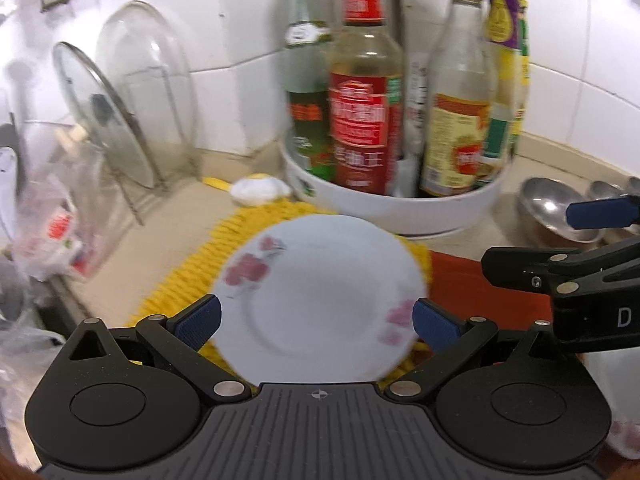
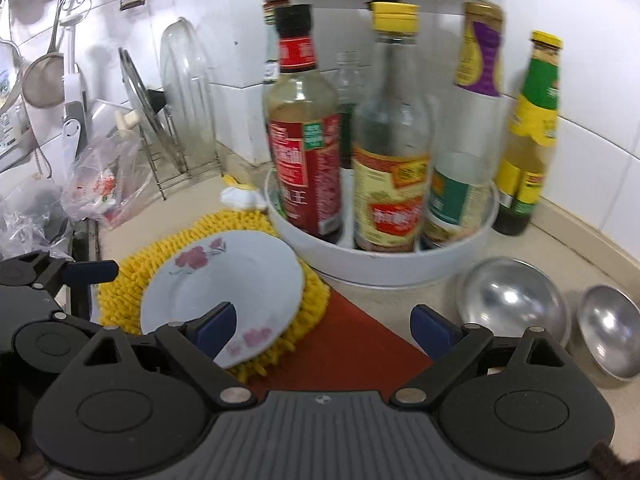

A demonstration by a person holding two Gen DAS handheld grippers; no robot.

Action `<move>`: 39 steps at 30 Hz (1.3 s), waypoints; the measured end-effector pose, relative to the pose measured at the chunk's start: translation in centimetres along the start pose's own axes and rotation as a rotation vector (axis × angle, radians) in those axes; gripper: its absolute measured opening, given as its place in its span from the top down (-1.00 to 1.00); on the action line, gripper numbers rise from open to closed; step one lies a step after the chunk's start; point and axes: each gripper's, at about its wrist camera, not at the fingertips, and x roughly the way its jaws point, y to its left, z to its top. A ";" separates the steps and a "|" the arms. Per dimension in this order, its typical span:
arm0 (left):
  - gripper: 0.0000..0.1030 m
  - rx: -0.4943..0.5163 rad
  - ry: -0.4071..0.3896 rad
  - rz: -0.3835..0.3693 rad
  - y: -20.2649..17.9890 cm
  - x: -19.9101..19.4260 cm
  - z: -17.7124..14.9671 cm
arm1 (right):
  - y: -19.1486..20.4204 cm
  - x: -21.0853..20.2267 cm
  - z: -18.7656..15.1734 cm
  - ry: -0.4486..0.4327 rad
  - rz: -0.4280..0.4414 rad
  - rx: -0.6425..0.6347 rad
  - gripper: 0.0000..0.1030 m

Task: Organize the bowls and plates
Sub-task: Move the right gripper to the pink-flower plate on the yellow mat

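On the yellow mat (image 2: pixel 120 280), the plate (image 1: pixel 316 300) lies between both grippers' parted jaws.

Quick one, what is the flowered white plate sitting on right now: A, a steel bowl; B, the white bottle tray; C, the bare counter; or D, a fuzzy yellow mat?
D: the plate lies on the fuzzy yellow mat, whose fringe shows around its rim, while the steel bowls and the white bottle tray stand apart from it.
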 end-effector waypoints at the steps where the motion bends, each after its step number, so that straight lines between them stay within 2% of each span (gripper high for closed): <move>1: -1.00 0.003 0.001 0.014 0.3 0.2 0.0 | 0.3 0.4 0.2 0.002 -0.001 -0.004 -0.76; 7: -1.00 -0.017 0.022 0.039 2.7 1.9 0.3 | 1.6 2.8 1.1 0.036 -0.025 -0.015 -0.76; 16: -1.00 -0.032 0.050 0.050 5.3 3.9 0.9 | 3.2 5.7 2.6 0.063 -0.123 -0.044 -0.76; 32: -1.00 -0.008 0.052 0.008 7.0 6.4 2.0 | 4.9 8.3 4.0 0.083 -0.238 -0.065 -0.76; 39: -1.00 -0.008 0.053 -0.024 7.5 7.0 2.1 | 4.7 8.9 4.3 0.127 -0.165 0.045 -0.76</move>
